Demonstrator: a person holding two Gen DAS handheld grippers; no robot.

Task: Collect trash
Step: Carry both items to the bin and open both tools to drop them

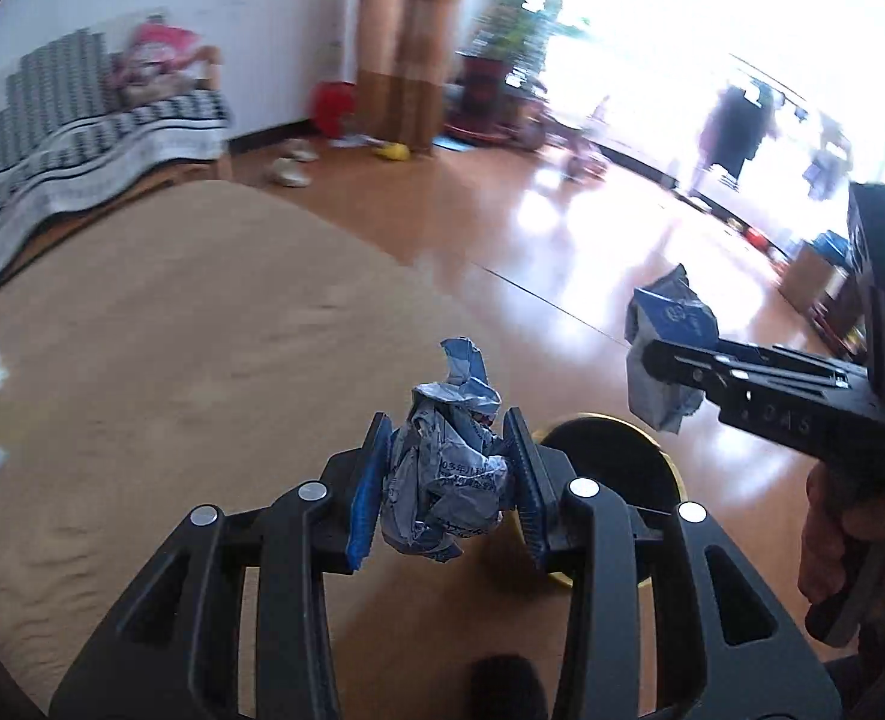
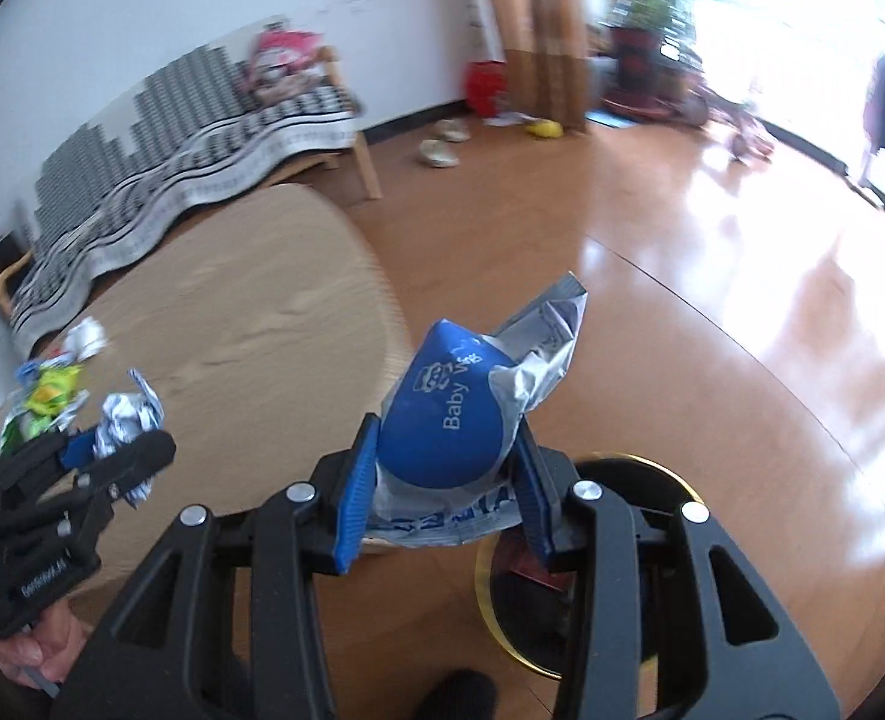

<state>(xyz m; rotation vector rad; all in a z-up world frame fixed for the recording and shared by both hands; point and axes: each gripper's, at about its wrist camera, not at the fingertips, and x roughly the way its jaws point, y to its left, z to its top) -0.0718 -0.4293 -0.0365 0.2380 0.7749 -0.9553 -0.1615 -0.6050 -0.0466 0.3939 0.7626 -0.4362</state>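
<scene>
1. My left gripper (image 1: 448,480) is clamped on a crumpled paper wad (image 1: 442,480), pads narrowly apart, pressing both its sides; the print is too creased to read.
2. My right gripper (image 2: 442,480) grips a blue wipes packet (image 2: 448,426) reading "Baby".
3. Both loads hang above the wooden floor, the packet over a gold-rimmed bin (image 2: 652,570).
4. More wrappers (image 2: 46,390) lie on the tan rug (image 2: 232,330).

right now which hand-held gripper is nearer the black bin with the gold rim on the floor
Right. The right hand-held gripper, holding a blue baby-wipes packet, hangs at the round black gold-rimmed bin's edge. The left hand-held gripper is off over the tan table.
</scene>
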